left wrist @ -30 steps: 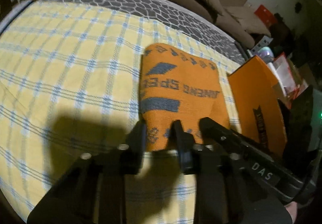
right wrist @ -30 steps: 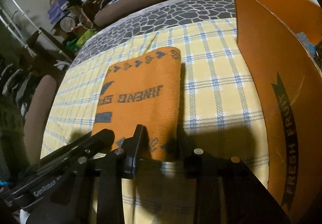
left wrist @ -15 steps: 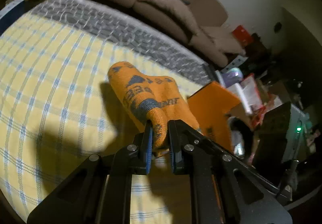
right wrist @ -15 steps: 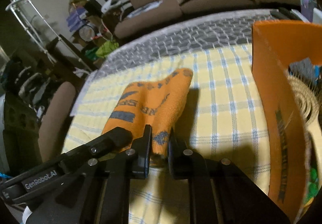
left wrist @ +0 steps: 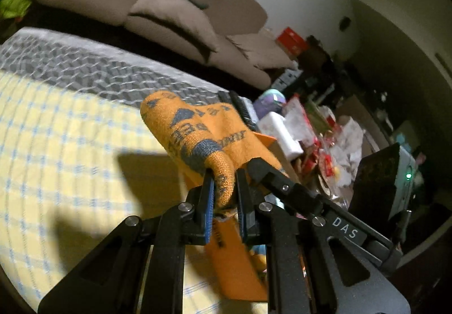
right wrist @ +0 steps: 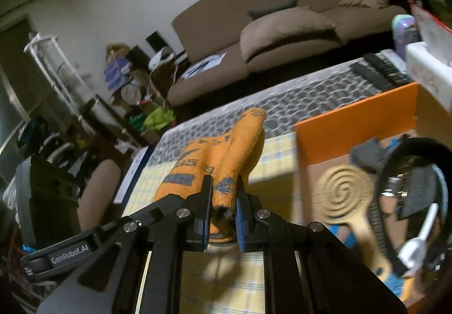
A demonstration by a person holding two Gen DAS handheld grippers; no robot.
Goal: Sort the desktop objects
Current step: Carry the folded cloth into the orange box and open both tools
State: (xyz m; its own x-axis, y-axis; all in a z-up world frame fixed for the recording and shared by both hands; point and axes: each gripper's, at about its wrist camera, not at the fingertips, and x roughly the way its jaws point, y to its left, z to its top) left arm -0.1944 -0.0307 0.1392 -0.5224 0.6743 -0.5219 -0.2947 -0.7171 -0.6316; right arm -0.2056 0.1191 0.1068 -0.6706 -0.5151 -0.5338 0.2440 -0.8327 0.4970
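An orange folded towel (left wrist: 197, 130) with dark blue lettering hangs in the air above the yellow checked tablecloth (left wrist: 65, 150). My left gripper (left wrist: 224, 178) is shut on its near left corner. My right gripper (right wrist: 223, 187) is shut on the near right corner of the towel (right wrist: 223, 150). The two grippers sit side by side; each shows in the other's view. An open orange cardboard box (right wrist: 356, 127) stands to the right, with a spiral wooden brush (right wrist: 344, 187), black headphones (right wrist: 395, 161) and other items inside.
A grey patterned mat (left wrist: 84, 65) covers the table's far part. Remote controls (right wrist: 378, 68) and a white tissue box (right wrist: 429, 65) lie beyond the orange box. A brown sofa (right wrist: 268, 20) stands behind the table. Clutter (left wrist: 325, 139) fills the right side.
Both grippers have lifted the towel off the tablecloth and carried it up and to the right, toward the orange box. The box's inside has come into the right wrist view.
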